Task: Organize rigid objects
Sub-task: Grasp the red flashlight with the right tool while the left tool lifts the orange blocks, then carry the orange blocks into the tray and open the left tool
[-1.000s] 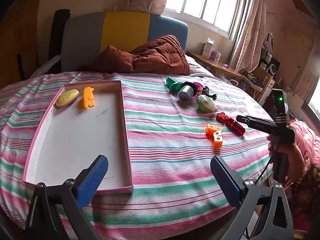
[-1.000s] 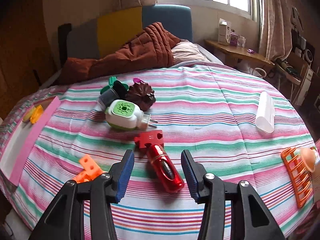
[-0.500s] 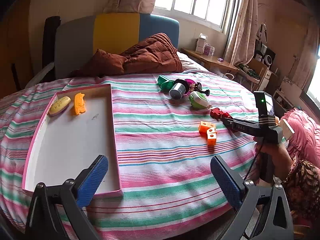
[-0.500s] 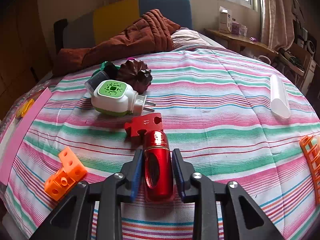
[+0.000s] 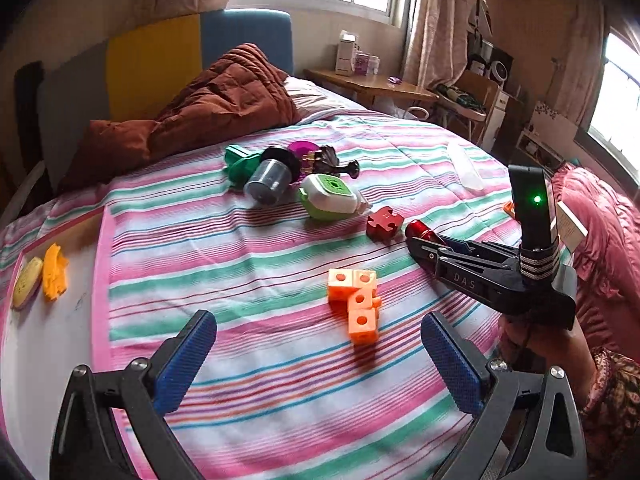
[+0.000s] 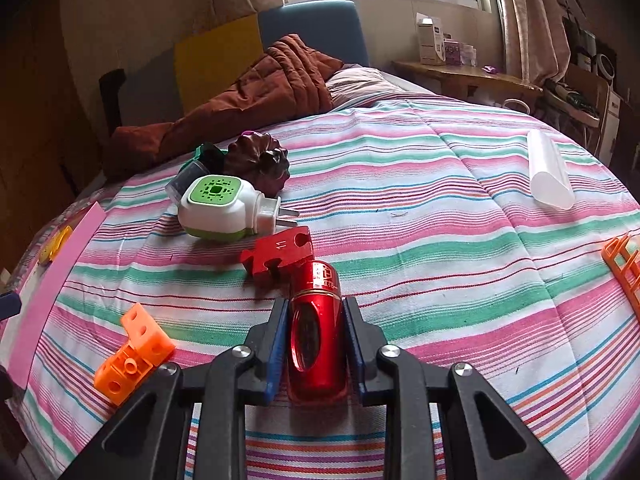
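Clamping down on the red cylinder [image 6: 316, 336], the right gripper [image 6: 316, 344] is pressing its blue pads against both sides of the glossy body, which is lying on the striped bedspread [image 6: 440, 240]; its jaws have just been closing, with the cylinder between them. The left gripper [image 5: 320, 356] is standing wide apart over the bedspread with nothing between its blue pads [image 5: 184, 360]. Just ahead of it, the orange block cluster [image 5: 356, 300] is lying on the stripes. At the cylinder's far end, a red puzzle piece [image 6: 280, 254] is sitting touching or nearly touching it. Beyond that, the white and green plug-in device [image 6: 224, 208] is resting on its side, prongs pointing right. Behind it, a dark brown ridged object [image 6: 260, 160], a grey cup [image 5: 268, 184] and a green piece [image 5: 240, 162] are crowding together. Off to the left, the pink-rimmed tray [image 5: 100, 272] is holding a yellow item [image 5: 26, 282] and an orange item [image 5: 54, 272] side by side. Well off to the right, a white translucent tube [image 6: 548, 172] is lying alone, and an orange rack [image 6: 626, 264] is showing at the edge. Farthest back, a brown quilt [image 6: 260, 96] is lying heaped against the headboard.
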Available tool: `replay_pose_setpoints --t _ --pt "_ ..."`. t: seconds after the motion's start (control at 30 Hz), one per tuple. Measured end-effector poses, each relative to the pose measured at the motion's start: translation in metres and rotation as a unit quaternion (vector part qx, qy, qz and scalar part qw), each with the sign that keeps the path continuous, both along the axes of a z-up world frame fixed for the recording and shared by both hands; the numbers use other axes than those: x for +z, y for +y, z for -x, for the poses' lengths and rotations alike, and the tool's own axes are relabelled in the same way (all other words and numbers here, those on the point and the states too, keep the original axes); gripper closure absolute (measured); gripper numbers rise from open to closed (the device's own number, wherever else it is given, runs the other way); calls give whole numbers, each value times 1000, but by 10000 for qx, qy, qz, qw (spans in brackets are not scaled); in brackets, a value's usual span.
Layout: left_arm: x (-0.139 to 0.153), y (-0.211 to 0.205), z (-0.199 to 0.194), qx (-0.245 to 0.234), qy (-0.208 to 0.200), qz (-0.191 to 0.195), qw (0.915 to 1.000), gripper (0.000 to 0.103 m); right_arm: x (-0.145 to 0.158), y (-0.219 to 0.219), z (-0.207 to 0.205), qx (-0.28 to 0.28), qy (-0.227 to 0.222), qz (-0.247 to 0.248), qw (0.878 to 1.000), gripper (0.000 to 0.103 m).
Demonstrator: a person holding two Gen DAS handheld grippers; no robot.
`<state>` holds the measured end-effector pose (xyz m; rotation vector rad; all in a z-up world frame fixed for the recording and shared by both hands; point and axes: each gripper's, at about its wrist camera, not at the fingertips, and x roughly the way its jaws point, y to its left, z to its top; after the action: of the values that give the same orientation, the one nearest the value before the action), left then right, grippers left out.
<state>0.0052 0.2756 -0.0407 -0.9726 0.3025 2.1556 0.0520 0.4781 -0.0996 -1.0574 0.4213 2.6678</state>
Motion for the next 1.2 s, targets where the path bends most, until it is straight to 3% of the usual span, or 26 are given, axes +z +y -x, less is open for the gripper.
replay_pose_setpoints --t 0.1,0.2,0.37,0.47,0.67,0.7,0.77,0.83,1.2 --pt "-15 27 10 -270 -110 164 9994 0 0 0 0 -15 34 5 10000 77" --pt "-32 40 24 -248 -226 228 9992 1 -1 0 0 -35 57 21 10000 78" --pt "-53 46 38 -308 -678 99 9972 19 -2 3 -1 -44 123 140 9998 78" --pt "-53 49 34 -419 -498 36 9979 20 -3 3 -2 -55 153 192 9997 78" --pt "-58 56 31 -455 -289 356 9979 22 -3 3 -2 -62 154 182 9997 78" --pt "-58 57 30 -445 -243 409 9979 25 -3 3 -2 -61 154 182 9997 78" --pt "-56 53 30 -418 -146 414 9982 50 -3 3 -2 -62 152 180 9997 78" --pt "-54 48 32 -356 -147 384 9985 61 -3 3 -2 -64 147 165 9997 78" --pt "-47 11 22 -157 -357 -3 9992 61 -3 2 -1 -61 118 94 9999 78"
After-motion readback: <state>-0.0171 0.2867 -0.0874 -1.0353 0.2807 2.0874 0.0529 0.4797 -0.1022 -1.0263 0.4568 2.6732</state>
